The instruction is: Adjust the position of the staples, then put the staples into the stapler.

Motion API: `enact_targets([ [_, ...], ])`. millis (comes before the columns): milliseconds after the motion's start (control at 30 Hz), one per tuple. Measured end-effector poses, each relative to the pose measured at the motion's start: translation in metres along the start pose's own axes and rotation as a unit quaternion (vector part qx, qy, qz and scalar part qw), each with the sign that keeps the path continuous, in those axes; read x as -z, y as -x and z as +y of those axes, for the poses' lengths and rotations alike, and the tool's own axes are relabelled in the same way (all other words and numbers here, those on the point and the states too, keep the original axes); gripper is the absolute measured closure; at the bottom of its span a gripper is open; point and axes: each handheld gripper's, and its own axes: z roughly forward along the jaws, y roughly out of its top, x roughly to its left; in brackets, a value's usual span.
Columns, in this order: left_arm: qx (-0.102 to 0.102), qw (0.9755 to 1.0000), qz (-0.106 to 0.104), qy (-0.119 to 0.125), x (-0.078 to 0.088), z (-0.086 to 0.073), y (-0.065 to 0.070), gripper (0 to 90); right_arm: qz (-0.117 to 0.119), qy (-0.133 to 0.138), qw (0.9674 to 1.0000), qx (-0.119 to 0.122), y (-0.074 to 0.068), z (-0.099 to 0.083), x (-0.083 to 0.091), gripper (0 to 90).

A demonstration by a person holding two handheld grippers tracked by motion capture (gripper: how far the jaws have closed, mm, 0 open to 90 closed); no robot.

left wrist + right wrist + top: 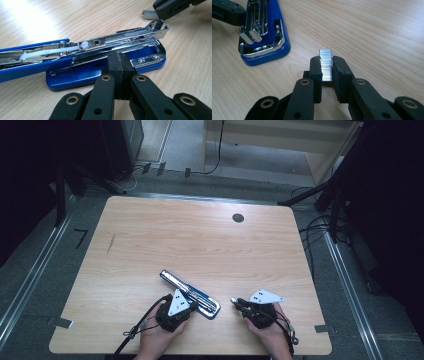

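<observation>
A blue stapler (pixel 190 295) lies swung open on the wooden table (pixel 200 235), its chrome staple channel (pixel 120 40) bare and facing up. My left gripper (pixel 193 303) is shut, and its tips (pixel 121 67) rest against the stapler's blue base (pixel 75 77). To the right, my right gripper (pixel 235 301) is shut on a short silver strip of staples (pixel 325 60). The strip sticks out past the pads, just above the table. It is a little apart from the stapler's chrome front end (pixel 262 47). The right gripper also appears in the left gripper view (pixel 172 7) with the strip (pixel 150 14).
A dark round grommet hole (pixel 238 218) sits near the table's far edge. Bare wood stretches across the far and left parts of the table. Cables (pixel 315 230) and metal floor rails (pixel 30 275) lie around it on the floor.
</observation>
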Motion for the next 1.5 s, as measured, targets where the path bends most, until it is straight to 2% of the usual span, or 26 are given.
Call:
enact_targets([
  [400, 0.003, 1.0000, -0.002, 0.000, 0.000, 0.000, 0.000, 90.0, 0.003, 0.006, 0.9999, -0.014, 0.000, -0.004, 0.002, 78.9],
  [433, 0.003, 1.0000, -0.002, 0.000, 0.000, 0.000, 0.000, 90.0, 0.017, 0.018, 0.9994, -0.026, 0.003, -0.006, 0.002, 69.0],
  [500, 0.003, 1.0000, -0.002, 0.000, 0.000, 0.000, 0.000, 90.0, 0.015, 0.025, 0.9990, -0.032, 0.004, -0.006, 0.005, 66.4],
  [667, 0.003, 1.0000, -0.003, 0.000, 0.000, 0.000, -0.001, 90.0, 0.017, 0.035, 0.9986, -0.034, 0.005, -0.003, 0.009, 67.7],
  [833, 0.003, 1.0000, -0.003, -0.001, 0.000, 0.000, -0.001, 90.0, 0.011, 0.031, 0.9990, -0.030, 0.004, -0.002, 0.006, 67.4],
  [1000, 0.003, 1.0000, -0.002, 0.000, 0.000, 0.000, 0.000, 90.0, 0.007, 0.010, 0.9998, -0.018, -0.003, -0.002, -0.001, 66.6],
  [1200, 0.005, 1.0000, -0.004, -0.002, 0.000, 0.000, -0.001, 90.0, -0.001, 0.010, 0.9999, -0.014, -0.006, -0.003, -0.002, 66.1],
  [1267, 0.004, 1.0000, -0.005, -0.002, 0.000, 0.000, -0.001, 90.0, -0.001, 0.011, 0.9997, -0.020, -0.006, -0.003, -0.001, 66.4],
  [1400, 0.004, 1.0000, -0.003, -0.001, 0.000, 0.000, -0.001, 90.0, -0.004, 0.013, 0.9998, -0.016, -0.005, -0.004, -0.001, 69.0],
  [1500, 0.004, 1.0000, -0.003, -0.001, 0.000, 0.000, -0.001, 90.0, -0.015, 0.012, 0.9998, 0.002, -0.007, -0.005, -0.001, 74.2],
])
